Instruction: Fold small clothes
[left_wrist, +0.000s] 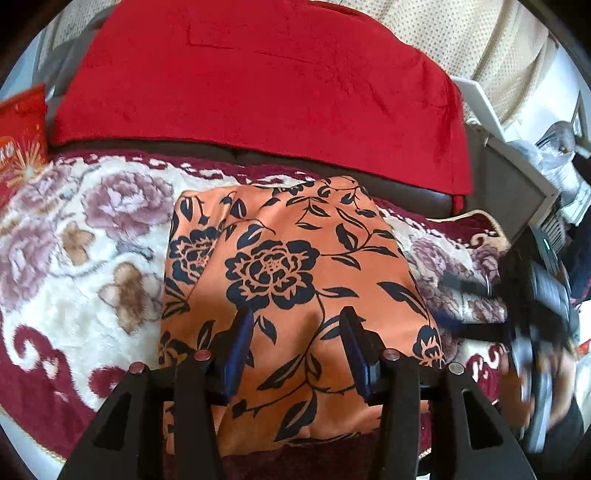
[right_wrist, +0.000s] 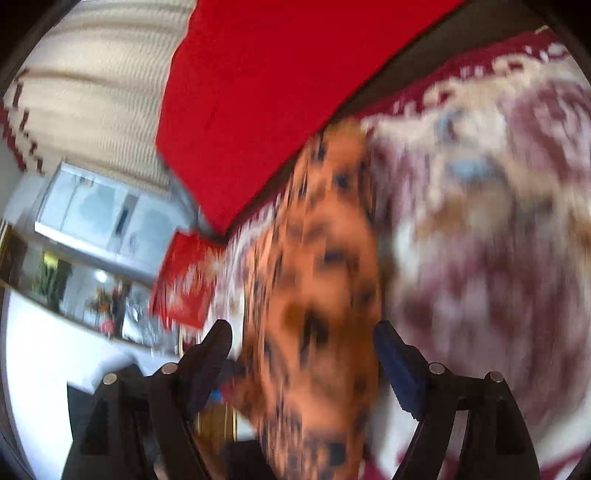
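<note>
Orange floral garment (left_wrist: 295, 258) flat on plush blanket (left_wrist: 74, 258), left gripper (left_wrist: 297, 328) jaws apart above it, right gripper (right_wrist: 303, 347) jaws wide, blurred.

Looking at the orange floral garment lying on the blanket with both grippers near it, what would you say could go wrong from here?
1. The left gripper hovers open above the orange garment; closing here might pinch several layers and spoil the fold.
2. The right gripper is open and its view is blurred; it could drag the garment's edge askew.
3. The plush floral blanket underneath is soft, so a low grasp might catch it too.
</note>
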